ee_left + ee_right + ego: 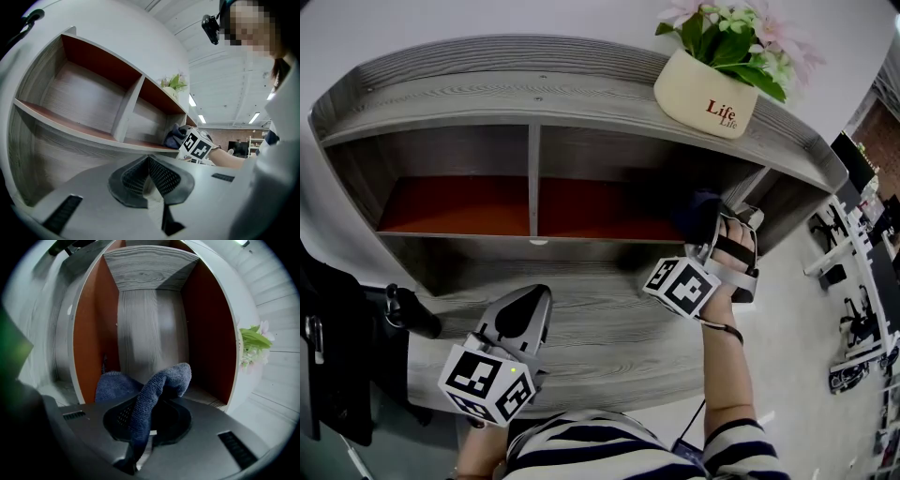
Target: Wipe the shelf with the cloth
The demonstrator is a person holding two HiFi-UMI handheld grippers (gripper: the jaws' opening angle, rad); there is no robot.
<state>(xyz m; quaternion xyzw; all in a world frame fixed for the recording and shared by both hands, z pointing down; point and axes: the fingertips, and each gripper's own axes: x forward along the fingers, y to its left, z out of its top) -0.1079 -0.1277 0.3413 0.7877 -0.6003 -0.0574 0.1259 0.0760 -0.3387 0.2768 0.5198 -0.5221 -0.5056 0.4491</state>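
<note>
Holding left gripper (531, 298) low near the torso (581, 448), jaws together; reaching right gripper (724, 228) forward on an outstretched forearm (727, 380), jaws clamped on cloth (157, 383)

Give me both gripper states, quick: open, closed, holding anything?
Left gripper: closed, nothing between its jaws.
Right gripper: closed on the blue cloth.

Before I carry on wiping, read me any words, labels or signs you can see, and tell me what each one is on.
"Life": dark red letters on the cream flower pot on top of the shelf.
"Life": again, smaller, just below the first on the same pot.
Marker cubes: square patterns only, no words.
Cloth: no print visible.
</note>
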